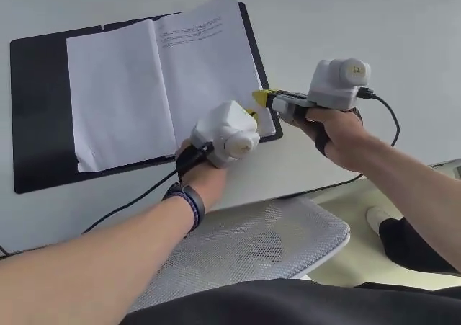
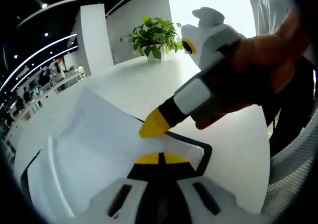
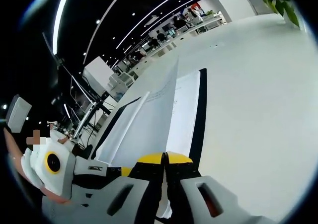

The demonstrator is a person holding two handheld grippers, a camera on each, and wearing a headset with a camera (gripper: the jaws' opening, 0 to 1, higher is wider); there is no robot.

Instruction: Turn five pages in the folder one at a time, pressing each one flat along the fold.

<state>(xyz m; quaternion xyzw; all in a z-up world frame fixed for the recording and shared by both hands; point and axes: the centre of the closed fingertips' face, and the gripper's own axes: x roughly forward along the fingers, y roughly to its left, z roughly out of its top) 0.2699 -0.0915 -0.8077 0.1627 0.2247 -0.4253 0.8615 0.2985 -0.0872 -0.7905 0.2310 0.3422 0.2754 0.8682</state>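
A black folder lies open on the white table, with white pages spread to both sides. The right-hand page has a few printed lines at its top and stands a little raised. My right gripper reaches in from the right with its yellow tips shut on that page's outer edge. My left gripper sits just below it at the folder's lower right corner. Its jaws are shut, over the page corner. The right gripper also crosses the left gripper view.
The table's front edge runs just behind both hands, with a grey mesh chair below it. A black cable trails from the left gripper and another from the right one. A potted plant stands far across the table.
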